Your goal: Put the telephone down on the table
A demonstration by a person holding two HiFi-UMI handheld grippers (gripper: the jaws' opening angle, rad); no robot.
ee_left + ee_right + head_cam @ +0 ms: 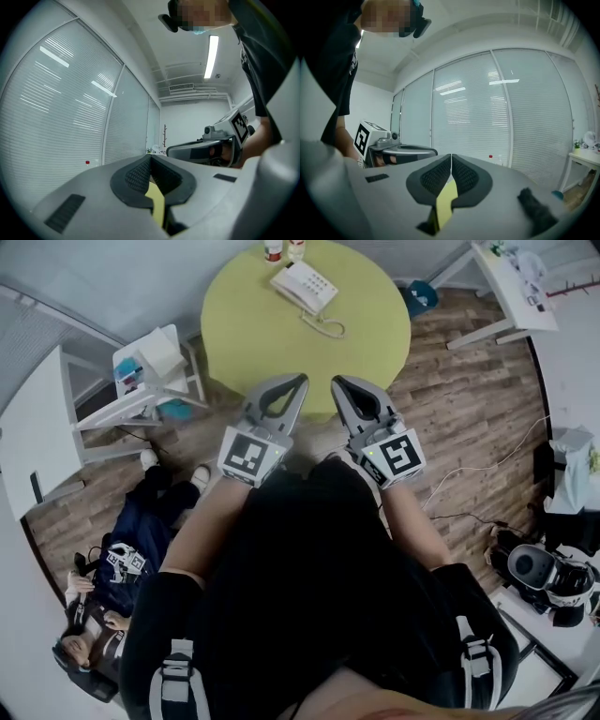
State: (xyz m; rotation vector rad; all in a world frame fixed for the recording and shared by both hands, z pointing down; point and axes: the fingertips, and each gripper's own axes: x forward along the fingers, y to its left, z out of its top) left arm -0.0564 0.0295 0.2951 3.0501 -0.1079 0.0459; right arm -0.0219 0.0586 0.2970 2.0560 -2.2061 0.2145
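A white telephone [304, 287] with its coiled cord [324, 327] lies on the far part of the round yellow-green table [375, 343]. Both grippers hover side by side over the table's near edge, well short of the telephone. The left gripper [301, 379] is shut with nothing between its jaws, as its own view confirms [150, 157]. The right gripper [336, 381] is likewise shut and holds nothing [451, 156]. Each gripper view points up at the blinds and shows the other gripper alongside; the telephone is not seen in either.
Two small bottles [283, 250] stand at the table's far edge. A white shelf unit [148, 371] is left of the table, a white desk [514, 285] at the far right. A person [111, 582] sits on the floor at lower left. Cables cross the wooden floor [469, 399].
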